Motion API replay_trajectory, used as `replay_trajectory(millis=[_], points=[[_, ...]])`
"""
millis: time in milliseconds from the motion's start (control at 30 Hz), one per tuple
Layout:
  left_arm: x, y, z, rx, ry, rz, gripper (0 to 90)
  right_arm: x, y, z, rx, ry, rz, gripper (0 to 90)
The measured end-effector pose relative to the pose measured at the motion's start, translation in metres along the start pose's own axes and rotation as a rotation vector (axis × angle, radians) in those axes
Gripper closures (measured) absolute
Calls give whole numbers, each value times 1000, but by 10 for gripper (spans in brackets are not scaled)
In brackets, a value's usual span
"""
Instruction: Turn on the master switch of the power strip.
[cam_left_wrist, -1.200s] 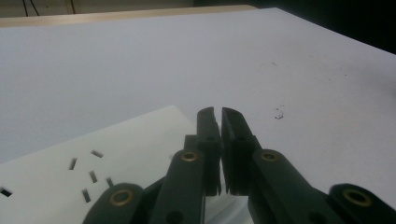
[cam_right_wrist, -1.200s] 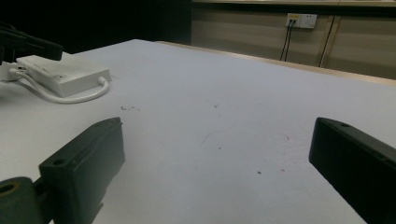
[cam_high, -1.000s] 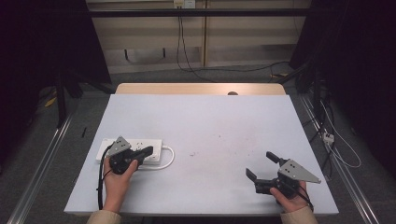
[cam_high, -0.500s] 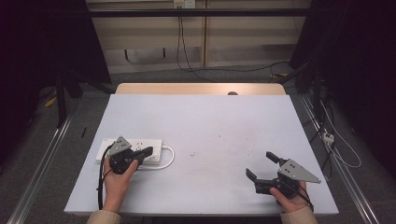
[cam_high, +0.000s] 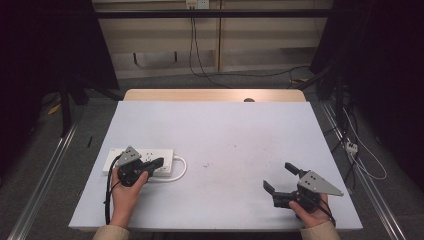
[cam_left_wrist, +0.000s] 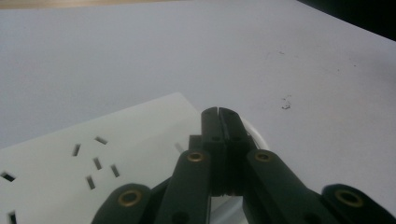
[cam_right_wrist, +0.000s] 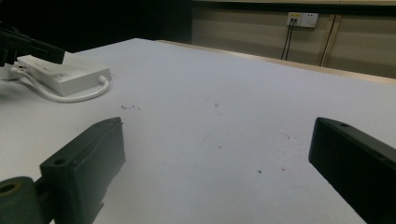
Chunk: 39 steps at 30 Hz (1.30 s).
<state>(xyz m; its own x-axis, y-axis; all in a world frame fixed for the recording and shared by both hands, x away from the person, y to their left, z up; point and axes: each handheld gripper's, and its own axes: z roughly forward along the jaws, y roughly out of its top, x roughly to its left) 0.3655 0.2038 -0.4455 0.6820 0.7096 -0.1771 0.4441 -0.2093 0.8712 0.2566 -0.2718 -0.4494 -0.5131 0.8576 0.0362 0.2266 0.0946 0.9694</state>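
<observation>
A white power strip (cam_high: 150, 154) lies flat at the table's left front, and its white cable (cam_high: 181, 169) loops off its right end. My left gripper (cam_high: 156, 162) hovers over that right end with its jaws pressed flat together and nothing between them. The left gripper view shows the shut left gripper (cam_left_wrist: 218, 113) above the power strip's (cam_left_wrist: 116, 140) slotted top, with the cable (cam_left_wrist: 256, 134) curving just behind it. My right gripper (cam_high: 281, 178) rests near the front right, open wide and empty. In the right gripper view the open right gripper (cam_right_wrist: 217, 140) frames bare table; the power strip (cam_right_wrist: 65, 70) lies far left.
The pale table (cam_high: 225, 130) carries a few small dark specks (cam_high: 206, 164) near its middle. A wooden strip (cam_high: 215, 95) runs along the far edge. Beyond it stands a wall with sockets (cam_right_wrist: 302, 18) and hanging cables. Metal rails flank the table on the floor.
</observation>
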Motion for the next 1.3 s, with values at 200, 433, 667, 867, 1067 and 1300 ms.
replay_trajectory(millis=[200,433,667,867,1067,1300], points=[[0,-1,2,12,0,2,900,0,0,0,-1,-1,2,33],[0,-1,2,21,1,1,900,0,0,0,-1,-1,0,33],[0,-1,3,28,2,3,900,0,0,0,-1,-1,2,33],[-1,-2,5,40,6,4,900,0,0,0,-2,-1,1,33],[0,-2,5,40,10,2,900,0,0,-1,-4,-2,0,33],[2,-1,7,32,13,-14,900,0,0,-1,-3,-3,0,33]])
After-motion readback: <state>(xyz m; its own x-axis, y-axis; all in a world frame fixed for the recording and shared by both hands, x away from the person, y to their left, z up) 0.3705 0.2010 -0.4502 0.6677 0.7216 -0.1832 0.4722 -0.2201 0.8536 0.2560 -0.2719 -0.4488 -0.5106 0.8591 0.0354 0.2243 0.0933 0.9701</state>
